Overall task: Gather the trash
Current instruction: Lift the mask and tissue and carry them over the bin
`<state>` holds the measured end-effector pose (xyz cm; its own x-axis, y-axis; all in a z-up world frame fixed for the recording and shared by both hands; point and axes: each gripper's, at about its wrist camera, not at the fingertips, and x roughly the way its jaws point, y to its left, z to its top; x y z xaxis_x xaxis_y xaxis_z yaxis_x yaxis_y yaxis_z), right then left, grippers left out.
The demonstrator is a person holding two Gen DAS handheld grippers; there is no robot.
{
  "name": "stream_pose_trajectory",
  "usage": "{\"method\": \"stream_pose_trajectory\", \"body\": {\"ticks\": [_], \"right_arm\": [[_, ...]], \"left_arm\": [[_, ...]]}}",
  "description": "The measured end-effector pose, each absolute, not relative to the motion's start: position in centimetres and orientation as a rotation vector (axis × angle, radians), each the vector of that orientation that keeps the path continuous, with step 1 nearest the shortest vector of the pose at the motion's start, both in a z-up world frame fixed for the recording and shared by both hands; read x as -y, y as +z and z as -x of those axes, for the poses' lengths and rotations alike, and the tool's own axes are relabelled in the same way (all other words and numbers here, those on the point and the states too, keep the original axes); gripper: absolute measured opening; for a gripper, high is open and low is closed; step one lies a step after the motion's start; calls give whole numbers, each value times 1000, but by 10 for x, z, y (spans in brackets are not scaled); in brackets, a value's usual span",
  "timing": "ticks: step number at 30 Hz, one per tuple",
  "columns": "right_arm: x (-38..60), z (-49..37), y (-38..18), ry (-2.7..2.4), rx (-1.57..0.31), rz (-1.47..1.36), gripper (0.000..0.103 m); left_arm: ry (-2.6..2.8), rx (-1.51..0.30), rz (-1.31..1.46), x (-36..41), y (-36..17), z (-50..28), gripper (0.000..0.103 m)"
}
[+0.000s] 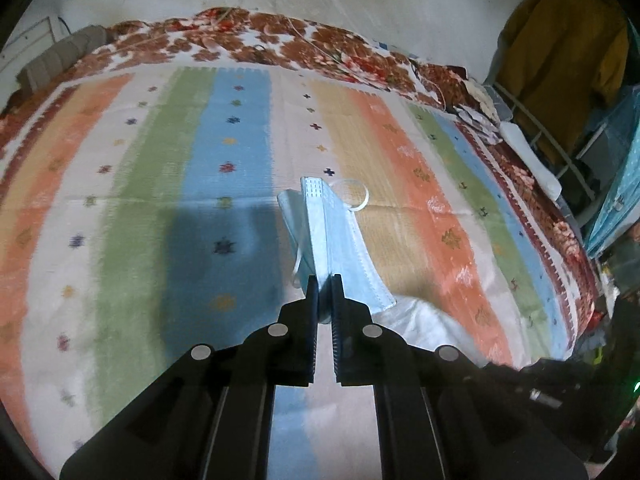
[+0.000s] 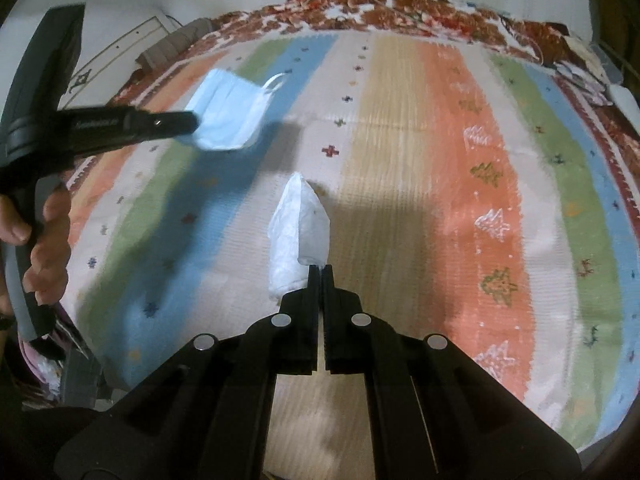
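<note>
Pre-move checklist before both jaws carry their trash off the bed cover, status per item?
1. Left gripper jaws shut on the blue face mask: ok.
2. Right gripper jaws shut on the crumpled white tissue: ok.
3. Mask clear of the striped bed cover: ok, it hangs above its shadow in the right wrist view.
4. Mask ear loop dangling loose, snag risk: not ok.
5. Trash bin or bag located: cannot tell, none in view.
6. Other trash left on the cover: cannot tell.
</note>
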<state>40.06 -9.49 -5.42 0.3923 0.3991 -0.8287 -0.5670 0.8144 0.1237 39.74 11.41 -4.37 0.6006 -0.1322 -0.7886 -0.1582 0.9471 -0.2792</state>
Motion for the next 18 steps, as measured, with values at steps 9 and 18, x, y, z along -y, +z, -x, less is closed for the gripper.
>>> {"method": "stream_pose_trajectory", "body": {"ticks": [9, 18], "right_arm": [[110, -366, -15, 626, -929, 185, 1], [121, -324, 18, 644, -871, 177, 1]], "left_arm": [[58, -911, 380, -118, -16, -343, 5], [62, -876, 402, -110, 4, -288, 5]]}}
